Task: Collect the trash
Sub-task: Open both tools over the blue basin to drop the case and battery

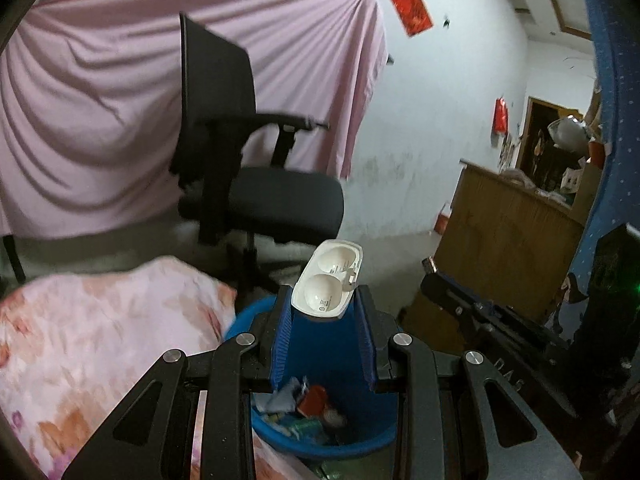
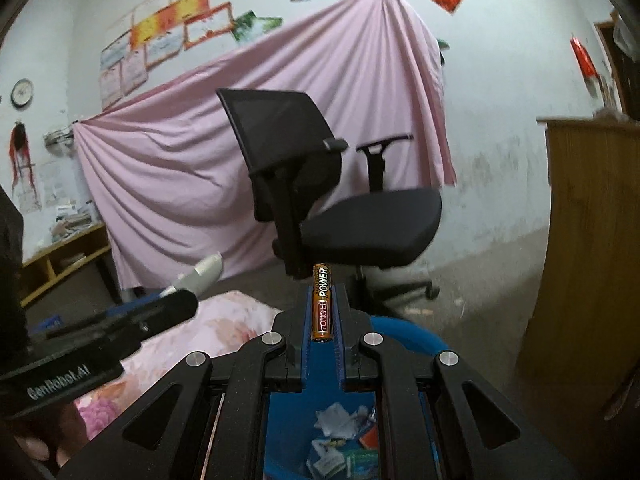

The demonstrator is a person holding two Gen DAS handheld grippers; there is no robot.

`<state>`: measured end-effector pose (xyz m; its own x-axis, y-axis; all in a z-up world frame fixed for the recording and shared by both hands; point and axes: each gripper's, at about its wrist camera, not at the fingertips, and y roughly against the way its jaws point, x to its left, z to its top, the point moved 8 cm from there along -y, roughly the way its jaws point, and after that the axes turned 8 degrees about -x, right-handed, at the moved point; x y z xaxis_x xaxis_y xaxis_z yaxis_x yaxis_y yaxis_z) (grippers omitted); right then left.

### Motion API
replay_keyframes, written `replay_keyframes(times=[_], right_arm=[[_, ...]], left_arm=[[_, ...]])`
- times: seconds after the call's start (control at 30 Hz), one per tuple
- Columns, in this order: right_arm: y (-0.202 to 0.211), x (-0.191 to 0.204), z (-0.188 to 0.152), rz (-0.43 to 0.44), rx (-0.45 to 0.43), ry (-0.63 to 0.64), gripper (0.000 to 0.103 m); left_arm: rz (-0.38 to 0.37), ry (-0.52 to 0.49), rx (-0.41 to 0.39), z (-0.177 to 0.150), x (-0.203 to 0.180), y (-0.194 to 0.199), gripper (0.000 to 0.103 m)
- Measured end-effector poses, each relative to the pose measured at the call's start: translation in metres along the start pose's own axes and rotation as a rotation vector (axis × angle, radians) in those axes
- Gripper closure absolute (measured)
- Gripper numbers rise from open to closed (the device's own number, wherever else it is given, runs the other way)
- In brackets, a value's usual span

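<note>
My left gripper (image 1: pixel 323 300) is shut on a white plastic blister tray (image 1: pixel 327 282) with two round hollows, held above a blue trash bucket (image 1: pixel 356 446) that holds several scraps. My right gripper (image 2: pixel 323 294) is shut on a gold and black battery (image 2: pixel 321 304) marked POWER, held over the same blue bucket (image 2: pixel 416 334), with paper scraps and wrappers (image 2: pixel 340 440) inside. The left gripper body (image 2: pixel 100 332) with the white tray (image 2: pixel 204 272) shows at the left of the right wrist view. The right gripper body (image 1: pixel 492 316) shows at the right of the left wrist view.
A black office chair (image 1: pixel 256 176) stands behind the bucket, also in the right wrist view (image 2: pixel 340 200). A pink floral bedcover (image 1: pixel 92 340) lies left of the bucket. A wooden cabinet (image 2: pixel 592 260) stands right. A pink sheet (image 2: pixel 240 140) hangs on the wall.
</note>
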<state>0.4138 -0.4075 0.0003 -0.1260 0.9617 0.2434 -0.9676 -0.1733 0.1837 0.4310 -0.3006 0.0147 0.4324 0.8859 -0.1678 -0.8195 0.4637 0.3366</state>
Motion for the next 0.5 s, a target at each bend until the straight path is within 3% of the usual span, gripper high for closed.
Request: replay_keyframes(times=[0.23, 0.5], right_arm=[[-0.007, -0.01, -0.011, -0.013, 0.064, -0.029, 0.094], [-0.007, -0.011, -0.015, -0.023, 0.089, -0.041, 0.094]], left_arm=[[-0.003, 0.07, 0.109, -0.012, 0.002, -0.012, 0.077], [0.018, 0.096, 0.111, -0.013, 0.009, -0.004, 0.076]])
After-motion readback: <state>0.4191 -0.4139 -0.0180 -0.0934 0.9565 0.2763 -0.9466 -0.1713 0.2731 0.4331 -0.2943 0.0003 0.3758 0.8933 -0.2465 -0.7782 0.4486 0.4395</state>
